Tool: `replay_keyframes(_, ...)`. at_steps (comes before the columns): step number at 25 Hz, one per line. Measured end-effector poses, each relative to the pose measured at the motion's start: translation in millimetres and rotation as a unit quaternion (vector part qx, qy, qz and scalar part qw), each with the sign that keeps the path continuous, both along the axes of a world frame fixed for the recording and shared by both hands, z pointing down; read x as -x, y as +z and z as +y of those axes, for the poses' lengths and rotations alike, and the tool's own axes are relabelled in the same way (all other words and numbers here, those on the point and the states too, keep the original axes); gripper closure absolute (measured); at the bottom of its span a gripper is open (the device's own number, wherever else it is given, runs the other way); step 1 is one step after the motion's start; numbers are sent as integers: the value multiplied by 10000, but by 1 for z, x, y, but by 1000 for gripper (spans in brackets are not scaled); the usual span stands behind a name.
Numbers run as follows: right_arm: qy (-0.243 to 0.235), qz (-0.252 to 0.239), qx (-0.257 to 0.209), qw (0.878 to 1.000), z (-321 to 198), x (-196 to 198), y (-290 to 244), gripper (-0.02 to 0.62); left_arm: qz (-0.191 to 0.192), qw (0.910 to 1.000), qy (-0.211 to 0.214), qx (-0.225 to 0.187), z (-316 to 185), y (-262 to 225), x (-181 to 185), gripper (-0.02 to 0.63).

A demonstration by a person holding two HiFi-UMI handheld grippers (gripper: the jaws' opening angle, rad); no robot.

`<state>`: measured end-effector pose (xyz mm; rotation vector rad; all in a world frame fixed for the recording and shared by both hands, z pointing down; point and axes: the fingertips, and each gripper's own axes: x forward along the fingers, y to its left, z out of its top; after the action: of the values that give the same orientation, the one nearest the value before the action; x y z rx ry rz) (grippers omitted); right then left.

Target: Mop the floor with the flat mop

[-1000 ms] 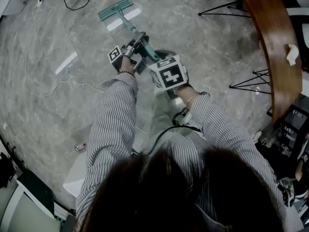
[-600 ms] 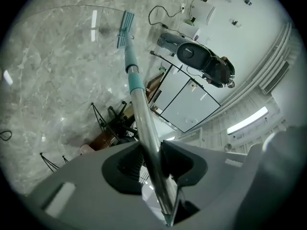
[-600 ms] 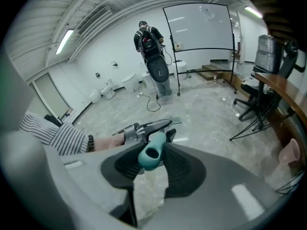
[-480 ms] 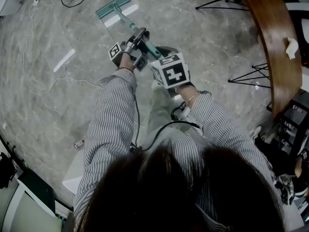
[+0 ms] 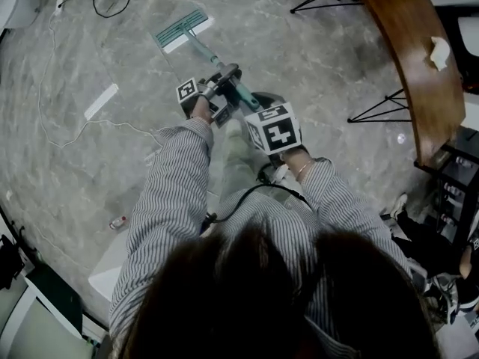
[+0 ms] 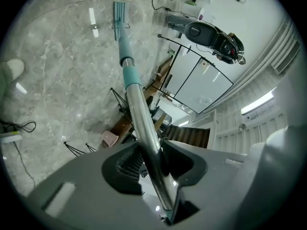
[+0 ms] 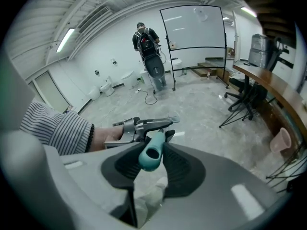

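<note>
Mop: flat mop (image 5: pixel 182 27) head lies on the floor (image 5: pixel 314 58) ahead of us.
Left gripper (image 6: pixel 152 158): we pinch its silver pole.
Right gripper (image 7: pixel 152 153): we squeeze its green handle end.
Room: bare floor around it; desk (image 5: pixel 419 73) edge right, cable (image 5: pixel 67 137) left.

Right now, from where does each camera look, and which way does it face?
Head view: on the person's head, facing steeply down at the floor; hair, striped sleeves, the left gripper and the right gripper show.
Left gripper view: on that gripper, facing along the mop pole to the mop head; its jaws clamp the pole.
Right gripper view: on that gripper, facing across the room; its jaws clamp the teal handle end.
Shared: head and left gripper views both show the mop head.
</note>
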<state>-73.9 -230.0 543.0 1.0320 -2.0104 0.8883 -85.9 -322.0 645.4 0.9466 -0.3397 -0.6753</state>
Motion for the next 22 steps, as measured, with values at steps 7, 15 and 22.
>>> replay_keyframes(7, 24, -8, 36, 10000, 126, -77, -1, 479, -65, 9993, 375, 66, 127, -2, -81, 482)
replay_keyframes(15, -137, 82, 70, 9998, 274, -171, -4, 479, -21, 9993, 365, 71, 275, -3, -173, 485)
replay_keyframes(22, -262, 110, 166, 9995, 387, -258, -26, 479, 12, 9947, 1015, 145, 394, -24, -262, 485)
